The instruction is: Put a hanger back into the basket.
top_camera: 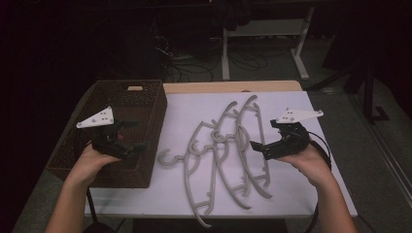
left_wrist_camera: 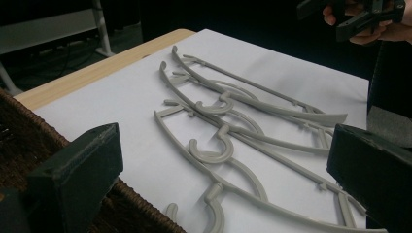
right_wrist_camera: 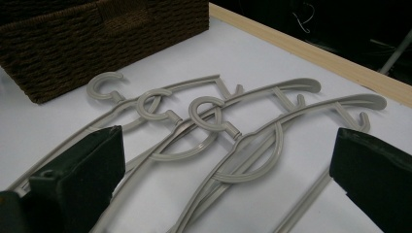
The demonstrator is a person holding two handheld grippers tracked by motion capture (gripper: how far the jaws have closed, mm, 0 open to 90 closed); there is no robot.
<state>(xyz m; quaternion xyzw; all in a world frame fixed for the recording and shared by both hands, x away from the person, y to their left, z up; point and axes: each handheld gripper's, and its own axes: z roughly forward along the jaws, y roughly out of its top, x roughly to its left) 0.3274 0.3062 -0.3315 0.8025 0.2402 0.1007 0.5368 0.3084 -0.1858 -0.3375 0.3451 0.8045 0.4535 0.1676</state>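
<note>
Three grey plastic hangers lie side by side, partly overlapping, on the white sheet, hooks toward the basket. My left gripper hovers over the woven basket's near right part, open with nothing between its fingers. My right gripper is open just right of the hangers, above the sheet. In the left gripper view the hangers lie beyond my open left gripper, and the right gripper shows at top right. In the right gripper view the hooks lie ahead of my open right gripper.
A dark brown woven basket stands at the table's left, its inside dark; it also shows as the basket at top left. A wooden table edge runs along the back. Table legs and cables lie on the floor beyond.
</note>
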